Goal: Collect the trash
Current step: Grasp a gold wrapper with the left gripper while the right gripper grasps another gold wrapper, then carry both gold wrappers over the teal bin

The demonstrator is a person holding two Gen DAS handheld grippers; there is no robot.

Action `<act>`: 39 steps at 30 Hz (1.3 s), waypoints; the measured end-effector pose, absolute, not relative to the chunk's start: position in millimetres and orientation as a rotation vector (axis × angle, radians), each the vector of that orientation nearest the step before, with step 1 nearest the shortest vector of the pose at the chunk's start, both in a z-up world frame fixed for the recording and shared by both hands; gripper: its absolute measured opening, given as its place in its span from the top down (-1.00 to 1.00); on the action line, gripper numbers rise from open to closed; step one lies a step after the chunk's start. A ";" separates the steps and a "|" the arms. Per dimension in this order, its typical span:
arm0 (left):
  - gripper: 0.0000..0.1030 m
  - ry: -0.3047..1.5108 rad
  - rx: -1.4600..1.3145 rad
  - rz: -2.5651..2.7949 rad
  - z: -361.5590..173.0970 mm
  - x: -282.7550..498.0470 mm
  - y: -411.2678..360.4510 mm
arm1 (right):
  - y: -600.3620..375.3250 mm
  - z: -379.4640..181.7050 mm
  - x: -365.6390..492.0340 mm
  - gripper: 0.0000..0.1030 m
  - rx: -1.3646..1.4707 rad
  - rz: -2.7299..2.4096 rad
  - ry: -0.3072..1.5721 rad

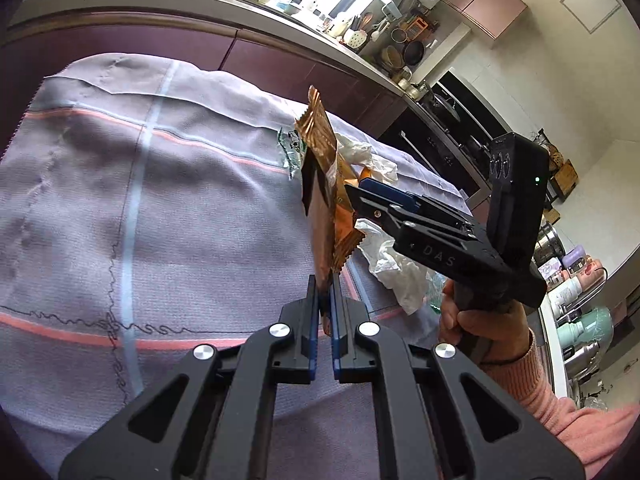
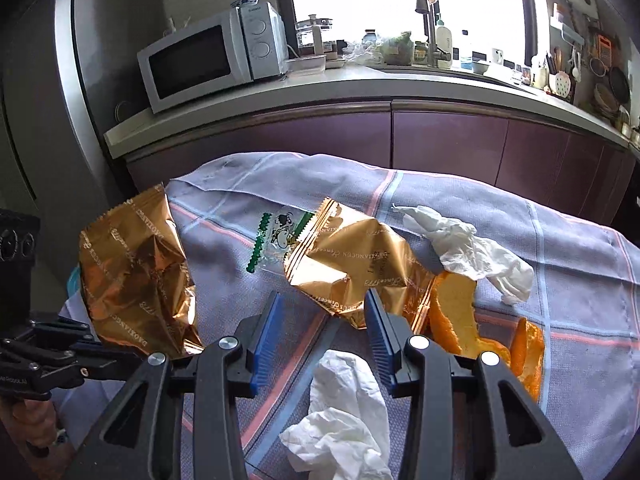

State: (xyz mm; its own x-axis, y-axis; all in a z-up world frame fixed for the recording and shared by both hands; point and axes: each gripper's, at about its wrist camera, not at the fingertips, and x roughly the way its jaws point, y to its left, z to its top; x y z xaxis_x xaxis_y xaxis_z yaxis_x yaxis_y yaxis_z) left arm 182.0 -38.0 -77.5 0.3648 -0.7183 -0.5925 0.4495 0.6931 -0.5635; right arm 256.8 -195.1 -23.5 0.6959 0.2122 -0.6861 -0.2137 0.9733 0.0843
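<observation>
My left gripper (image 1: 325,292) is shut on the lower edge of a copper-gold snack wrapper (image 1: 320,184) and holds it upright above the checked tablecloth (image 1: 180,200). The right wrist view shows that held wrapper (image 2: 136,276) at the left, with the left gripper (image 2: 120,354) below it. My right gripper (image 2: 324,304) is open over the cloth, just short of a second gold wrapper (image 2: 352,268) lying flat. A crumpled white tissue (image 2: 344,412) lies under its fingers. Orange peel (image 2: 460,312), another tissue (image 2: 476,256) and a small green-and-white wrapper (image 2: 280,236) lie nearby. The right gripper (image 1: 358,186) also shows in the left wrist view.
Behind the table runs a kitchen counter (image 2: 360,80) with purple cabinet fronts (image 2: 440,144), a white microwave (image 2: 212,60) and a sink tap (image 2: 430,20). A hand in a pink sleeve (image 1: 480,320) holds the right gripper. A stove (image 1: 448,120) stands further along the counter.
</observation>
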 end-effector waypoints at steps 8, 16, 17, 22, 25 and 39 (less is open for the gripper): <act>0.90 0.897 -0.293 -0.729 -68.5 174.9 -27.2 | -181.4 -27.2 266.3 0.67 -0.092 0.199 0.767; 0.90 0.866 -0.282 -0.707 -63.7 168.1 -5.3 | -191.5 -16.0 258.2 0.94 -0.083 0.164 0.703; 0.90 0.861 -0.278 -0.703 -62.4 167.4 -3.2 | -193.5 -13.1 257.3 0.95 -0.078 0.161 0.693; 0.90 0.838 -0.274 -0.691 -53.3 162.4 8.9 | -198.3 3.7 247.4 0.97 -0.062 0.153 0.638; 0.90 0.828 -0.272 -0.682 -49.0 159.8 15.2 | -200.0 12.7 240.0 0.97 -0.038 0.165 0.614; 0.90 0.787 -0.278 -0.624 -33.0 140.6 55.1 | -160.1 48.7 196.5 0.97 0.026 0.389 0.510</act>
State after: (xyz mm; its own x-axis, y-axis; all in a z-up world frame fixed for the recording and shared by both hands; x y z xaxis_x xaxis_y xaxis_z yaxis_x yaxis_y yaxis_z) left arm 140.6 55.1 -33.0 0.5396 -0.6167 -0.5731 0.4170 0.7871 -0.4545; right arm 196.5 -160.1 48.7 0.8013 0.3693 -0.4706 -0.3567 0.9265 0.1198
